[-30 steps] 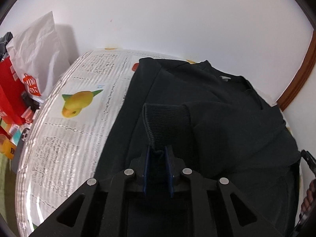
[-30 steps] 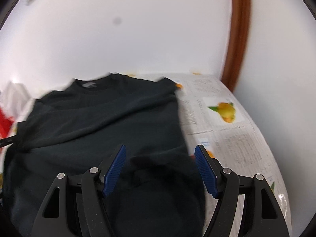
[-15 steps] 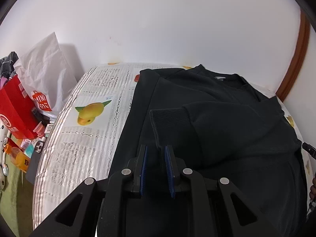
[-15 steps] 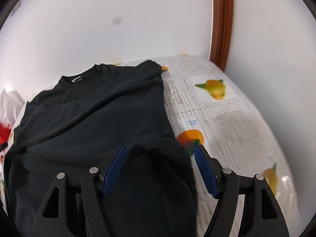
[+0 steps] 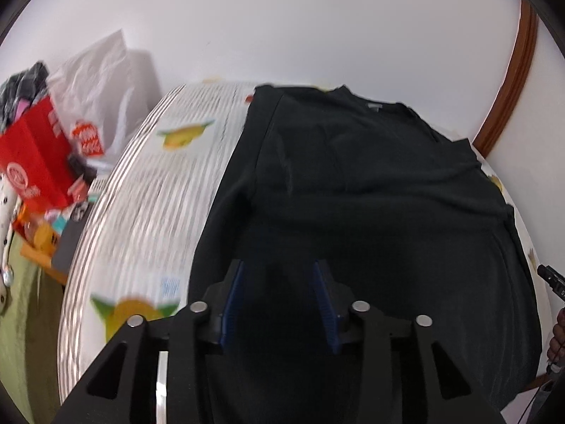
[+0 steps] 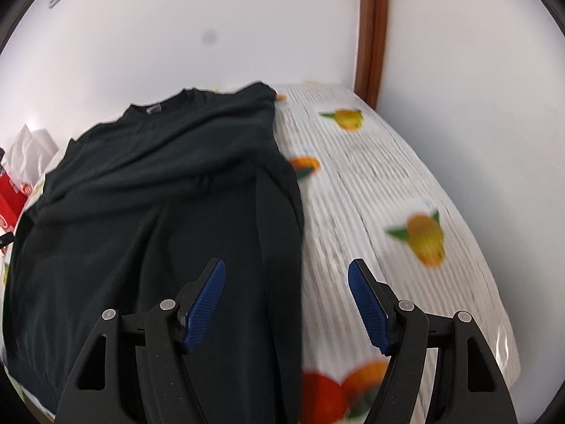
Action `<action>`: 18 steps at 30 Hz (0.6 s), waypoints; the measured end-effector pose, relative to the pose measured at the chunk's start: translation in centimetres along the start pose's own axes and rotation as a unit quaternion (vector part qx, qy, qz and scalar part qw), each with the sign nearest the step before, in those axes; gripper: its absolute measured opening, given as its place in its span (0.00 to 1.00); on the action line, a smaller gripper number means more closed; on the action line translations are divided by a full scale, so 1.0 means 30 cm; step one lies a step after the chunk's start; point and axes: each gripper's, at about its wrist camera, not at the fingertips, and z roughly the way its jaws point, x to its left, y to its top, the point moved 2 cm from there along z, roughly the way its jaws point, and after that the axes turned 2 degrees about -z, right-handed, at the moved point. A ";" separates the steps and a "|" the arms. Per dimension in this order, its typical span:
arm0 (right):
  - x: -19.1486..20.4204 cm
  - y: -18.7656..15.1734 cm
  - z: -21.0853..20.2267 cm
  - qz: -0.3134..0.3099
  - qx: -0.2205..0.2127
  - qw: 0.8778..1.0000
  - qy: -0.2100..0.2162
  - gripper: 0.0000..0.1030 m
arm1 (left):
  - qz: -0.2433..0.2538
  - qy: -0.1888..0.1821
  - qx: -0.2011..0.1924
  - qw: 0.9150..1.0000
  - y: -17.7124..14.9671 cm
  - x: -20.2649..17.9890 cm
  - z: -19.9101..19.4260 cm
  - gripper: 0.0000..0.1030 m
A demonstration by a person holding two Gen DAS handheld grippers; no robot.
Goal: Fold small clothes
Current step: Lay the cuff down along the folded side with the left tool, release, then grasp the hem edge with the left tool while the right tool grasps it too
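Writing blurs unreadably; left hand-held gripper (image 5: pixel 279 296) and right hand-held gripper (image 6: pixel 286 304) gape over sweater (image 5: pixel 370 194).

Domestic room, likely a home: table (image 6: pixel 406 183) covered with a fruit-printed cloth, pushed into a corner of plain white walls (image 5: pixel 282 24), brown wooden trim (image 6: pixel 370 35) running up at its far right corner. Off the table's left edge, household clutter: red shopping bag (image 5: pixel 31 155), white plastic bag (image 5: pixel 102 81), small packets and bottles, blurred. Black shirt (image 5: pixel 370 183) spread flat on the table.
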 end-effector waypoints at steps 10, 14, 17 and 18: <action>-0.035 -0.219 -0.017 0.034 0.034 0.997 0.053 0.72 | 0.001 0.009 0.027 1.000 -0.239 0.068 -0.067 0.60; -0.010 -0.277 -0.026 0.020 0.032 0.998 0.046 0.72 | 0.021 0.002 0.037 0.999 -0.321 0.059 -0.081 0.60; 0.019 -0.298 -0.033 -0.002 0.022 0.999 0.025 0.71 | 0.038 0.016 0.031 0.999 -0.355 0.043 -0.095 0.60; 0.031 -0.301 -0.033 -0.008 0.019 1.000 0.017 0.70 | 0.043 0.020 0.026 0.999 -0.366 0.041 -0.101 0.60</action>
